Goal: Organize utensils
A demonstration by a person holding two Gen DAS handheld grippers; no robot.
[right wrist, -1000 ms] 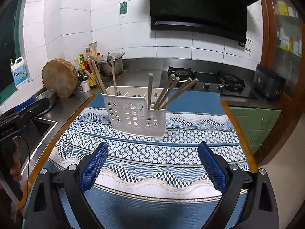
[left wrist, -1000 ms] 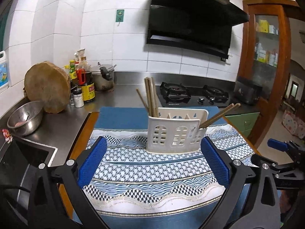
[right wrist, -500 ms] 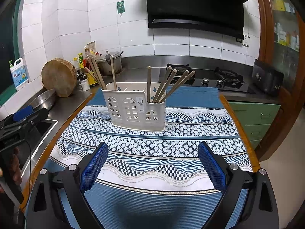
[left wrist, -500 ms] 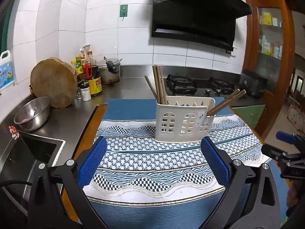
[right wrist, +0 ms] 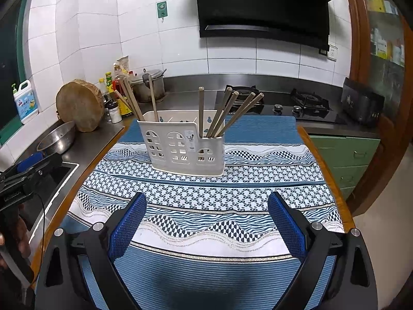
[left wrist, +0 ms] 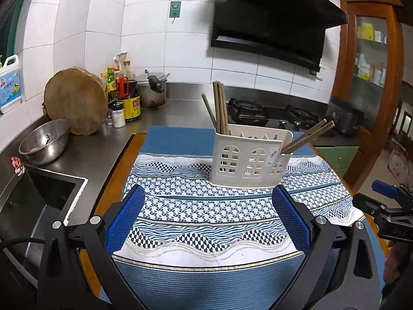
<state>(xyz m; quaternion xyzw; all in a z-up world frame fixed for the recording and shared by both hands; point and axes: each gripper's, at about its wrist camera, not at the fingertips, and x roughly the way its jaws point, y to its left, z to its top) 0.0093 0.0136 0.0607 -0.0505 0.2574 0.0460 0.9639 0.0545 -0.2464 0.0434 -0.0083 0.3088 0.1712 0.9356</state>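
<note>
A white plastic utensil holder (left wrist: 249, 160) (right wrist: 184, 149) stands upright on the blue patterned tablecloth (left wrist: 222, 206) (right wrist: 206, 188). Wooden chopsticks stand in its left compartment (left wrist: 219, 108) (right wrist: 134, 100) and lean out of its right compartment (left wrist: 308, 135) (right wrist: 227, 113). My left gripper (left wrist: 209, 217) is open and empty, above the cloth in front of the holder. My right gripper (right wrist: 206, 222) is open and empty, also short of the holder. Each gripper shows at the edge of the other's view: the right one (left wrist: 387, 209), the left one (right wrist: 23, 175).
A steel counter runs on the left with a sink (left wrist: 38, 201), a metal bowl (left wrist: 44, 139), a round wooden board (left wrist: 76, 100), sauce bottles (left wrist: 124, 95) and a pot (left wrist: 152, 90). A gas stove (left wrist: 273, 113) lies behind the table. Green drawers (right wrist: 348, 160) stand on the right.
Both grippers have pulled back from the holder and risen, so it looks smaller and farther. Both stay open and empty. The chopsticks have not moved.
</note>
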